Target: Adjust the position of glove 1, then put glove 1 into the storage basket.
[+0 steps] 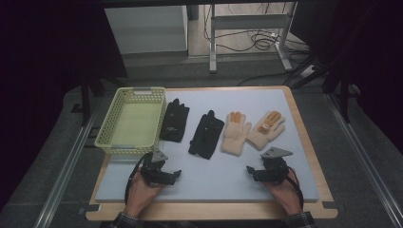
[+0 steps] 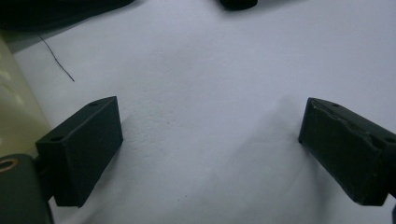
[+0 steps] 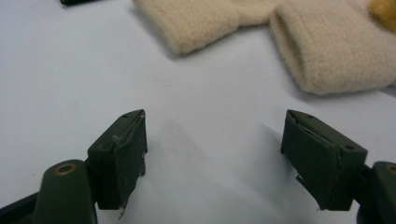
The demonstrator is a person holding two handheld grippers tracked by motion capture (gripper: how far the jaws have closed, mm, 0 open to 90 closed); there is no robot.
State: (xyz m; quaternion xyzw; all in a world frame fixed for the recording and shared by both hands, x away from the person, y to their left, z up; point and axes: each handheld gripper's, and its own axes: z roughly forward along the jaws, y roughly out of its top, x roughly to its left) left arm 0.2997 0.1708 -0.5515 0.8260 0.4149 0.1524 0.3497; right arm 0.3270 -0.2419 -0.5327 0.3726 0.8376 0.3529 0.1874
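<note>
Looking down over the person's shoulders, a pale grey mat (image 1: 237, 175) covers a wooden table (image 1: 311, 156), and two hands come in from the near edge. The left hand (image 1: 140, 190) holds the left gripper (image 1: 175, 174) low over the bare mat, just in front of a yellow basket (image 1: 130, 121) that sits at the far left of the mat. The right hand (image 1: 280, 190) holds the right gripper (image 1: 250, 170) at the near right, pointing inward toward the middle. Both tools have their jaws spread wide apart with nothing between them; each gripper view shows bare mat in the gap.

Four gloves lie in a row across the middle of the mat, fingers pointing away from the person. Just beside the basket is a black glove (image 1: 174, 121), then a second black glove (image 1: 206, 134), then a cream glove (image 1: 236, 132) with orange fingertips, then a second cream glove (image 1: 267, 129), angled to the right. The two cream gloves touch at their cuffs.

In the right gripper view, the fuzzy cuffs (image 3: 327, 46) of the cream pair lie near, just beyond the open jaws. In the left gripper view, the basket's pale wall shows at the left edge.
</note>
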